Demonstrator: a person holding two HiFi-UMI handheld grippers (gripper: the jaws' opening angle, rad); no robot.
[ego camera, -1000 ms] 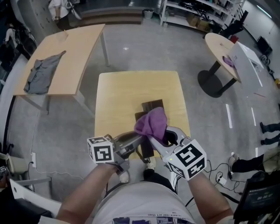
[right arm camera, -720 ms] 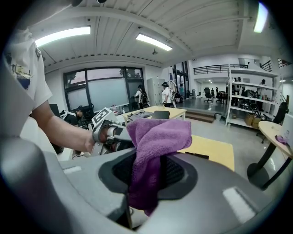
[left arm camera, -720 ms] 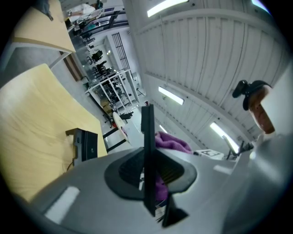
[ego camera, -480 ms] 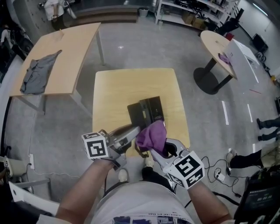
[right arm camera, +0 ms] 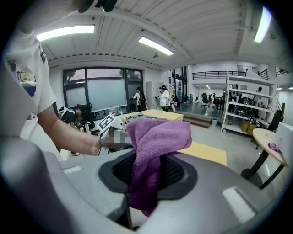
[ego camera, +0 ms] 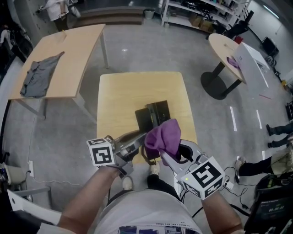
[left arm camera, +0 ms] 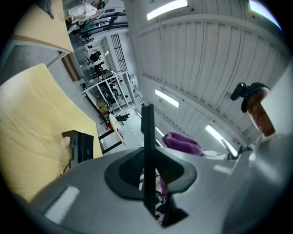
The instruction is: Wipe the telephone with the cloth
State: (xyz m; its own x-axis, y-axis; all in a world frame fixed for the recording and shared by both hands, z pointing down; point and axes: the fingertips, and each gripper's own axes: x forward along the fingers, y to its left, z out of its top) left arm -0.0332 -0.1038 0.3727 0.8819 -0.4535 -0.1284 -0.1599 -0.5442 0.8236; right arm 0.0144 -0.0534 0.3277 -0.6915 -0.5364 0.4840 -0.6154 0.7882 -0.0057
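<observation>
The black telephone (ego camera: 157,113) lies on the near half of the yellow table (ego camera: 123,96); the left gripper view shows it too (left arm camera: 81,146). My left gripper (ego camera: 143,136) points level over the table's near edge. It is shut on a thin black piece (left arm camera: 147,137), seen edge-on, which looks like the handset. My right gripper (ego camera: 165,153) is shut on the purple cloth (ego camera: 164,136). The cloth bunches up out of the jaws (right arm camera: 153,146) and hangs in the air just in front of the telephone, apart from it. It also shows past the black piece (left arm camera: 181,142).
A longer wooden table (ego camera: 78,50) with a grey garment (ego camera: 40,77) stands at the far left. At the right are a round table (ego camera: 229,45) and shelves (ego camera: 201,11). Cables (ego camera: 231,180) lie on the floor by my right side. People stand in the background (right arm camera: 162,98).
A second ago the cloth lay over the telephone. My right gripper drew it back toward me and has now lifted it a little. The left gripper has hardly moved.
</observation>
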